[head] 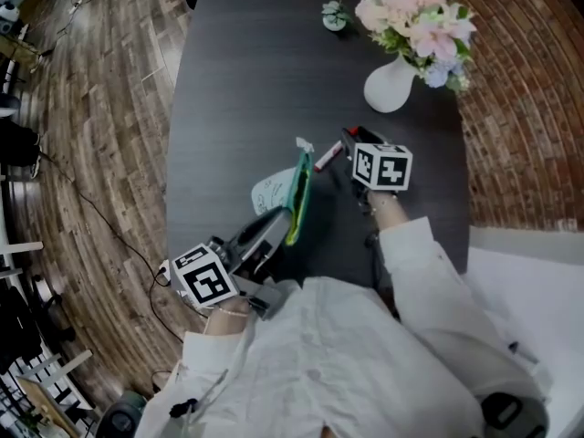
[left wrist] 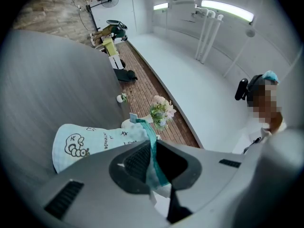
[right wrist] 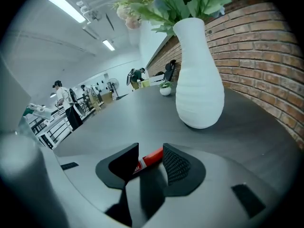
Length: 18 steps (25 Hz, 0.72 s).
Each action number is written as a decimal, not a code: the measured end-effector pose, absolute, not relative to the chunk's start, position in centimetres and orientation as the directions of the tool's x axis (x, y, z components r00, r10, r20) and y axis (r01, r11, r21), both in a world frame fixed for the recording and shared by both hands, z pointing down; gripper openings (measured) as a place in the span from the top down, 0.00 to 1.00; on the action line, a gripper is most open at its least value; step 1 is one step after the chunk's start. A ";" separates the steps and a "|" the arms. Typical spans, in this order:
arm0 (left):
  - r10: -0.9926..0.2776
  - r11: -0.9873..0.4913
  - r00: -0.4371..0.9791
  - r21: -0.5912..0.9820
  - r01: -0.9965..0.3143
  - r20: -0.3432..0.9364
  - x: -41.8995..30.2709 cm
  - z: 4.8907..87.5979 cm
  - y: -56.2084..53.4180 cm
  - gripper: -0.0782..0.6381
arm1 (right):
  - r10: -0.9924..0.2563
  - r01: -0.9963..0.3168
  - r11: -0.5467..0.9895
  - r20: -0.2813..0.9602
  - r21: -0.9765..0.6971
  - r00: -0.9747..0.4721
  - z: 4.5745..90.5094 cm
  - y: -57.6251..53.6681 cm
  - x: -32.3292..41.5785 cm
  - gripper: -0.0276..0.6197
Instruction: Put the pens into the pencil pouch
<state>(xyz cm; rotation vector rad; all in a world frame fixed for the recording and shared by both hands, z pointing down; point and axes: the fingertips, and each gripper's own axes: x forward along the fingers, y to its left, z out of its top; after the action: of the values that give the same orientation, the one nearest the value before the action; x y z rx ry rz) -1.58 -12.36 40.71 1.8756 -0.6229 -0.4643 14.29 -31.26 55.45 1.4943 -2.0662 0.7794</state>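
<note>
A pale blue pencil pouch [head: 274,192] with a teal zip edge stands off the dark table [head: 246,80], and my left gripper [head: 281,219] is shut on that edge. In the left gripper view the pouch [left wrist: 90,139] hangs ahead with its teal edge pinched between the jaws of the left gripper [left wrist: 152,158]. A red pen [head: 327,158] lies on the table just right of the pouch. My right gripper [head: 350,140] is tilted down over it. In the right gripper view the pen [right wrist: 154,156] lies slantwise between the spread jaws of the right gripper [right wrist: 150,150], which is open.
A white vase [head: 390,85] of pink flowers stands at the back right of the table, close ahead of the right gripper [right wrist: 199,80]. A small potted plant [head: 335,15] sits behind it. Wooden floor lies left, brick paving right. People stand far off.
</note>
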 end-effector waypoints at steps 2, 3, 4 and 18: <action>-0.616 -0.306 0.787 0.930 -0.203 -0.031 -1.6 40.7 -12.4 0.84 | -0.687 -0.958 0.238 0.671 -0.158 -0.281 55.4 -31.8 14.4 0.75; -0.617 -0.305 0.787 0.931 -0.202 -0.031 -1.6 40.7 -12.4 0.84 | -0.686 -0.960 0.236 0.674 -0.150 -0.274 55.5 -31.9 14.5 0.75; -0.617 -0.304 0.786 0.931 -0.202 -0.031 -1.6 40.7 -12.4 0.84 | -0.682 -0.961 0.237 0.681 -0.142 -0.269 55.6 -32.0 14.5 0.75; -0.629 -0.291 0.777 0.931 -0.219 -0.014 -1.9 40.9 -12.5 0.84 | -0.621 -0.948 0.319 0.752 -0.014 -0.220 56.5 -30.2 14.2 0.86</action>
<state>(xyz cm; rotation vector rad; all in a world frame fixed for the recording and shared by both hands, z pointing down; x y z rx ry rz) -1.87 -12.51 40.87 1.8618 -0.6491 -0.4621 14.25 -30.20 56.49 1.3822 -1.9373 0.6439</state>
